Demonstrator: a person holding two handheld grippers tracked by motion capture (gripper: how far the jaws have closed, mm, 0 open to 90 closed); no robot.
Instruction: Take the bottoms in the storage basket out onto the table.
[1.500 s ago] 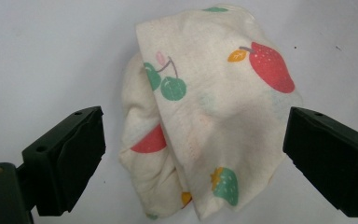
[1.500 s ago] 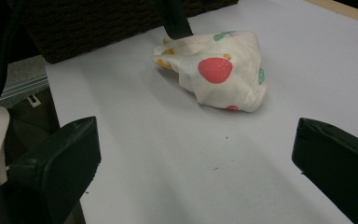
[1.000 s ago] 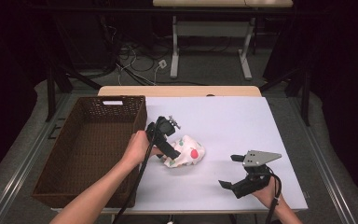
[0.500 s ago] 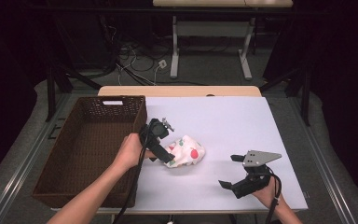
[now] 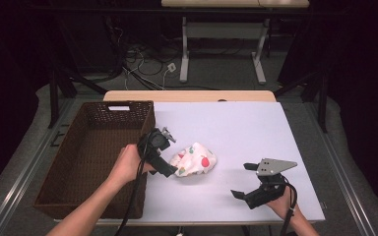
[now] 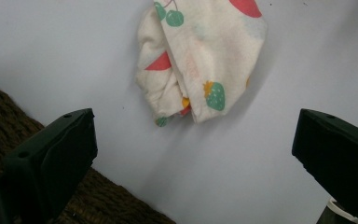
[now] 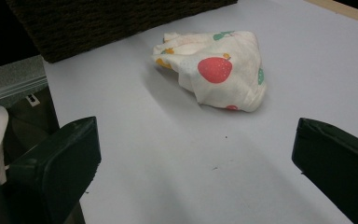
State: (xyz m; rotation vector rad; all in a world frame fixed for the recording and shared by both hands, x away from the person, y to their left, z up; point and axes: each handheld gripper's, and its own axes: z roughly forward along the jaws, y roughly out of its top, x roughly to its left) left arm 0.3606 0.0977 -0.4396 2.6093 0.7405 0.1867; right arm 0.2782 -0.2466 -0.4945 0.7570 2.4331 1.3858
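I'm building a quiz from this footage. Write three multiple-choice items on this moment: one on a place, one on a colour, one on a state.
1. Where does the printed cloth lie?
A. inside the basket
B. on the table, right of the basket
C. on the floor

2. What colour is the wicker basket?
A. dark brown
B. white
C. blue

3. How do the left gripper jaws stand?
A. shut on the cloth
B. shut on nothing
C. wide open, cloth free between them

Answers: 1 B, the high view shows it on the white table beside the basket. 2 A, its weave is dark brown. 3 C, the left gripper view shows both jaws far apart.
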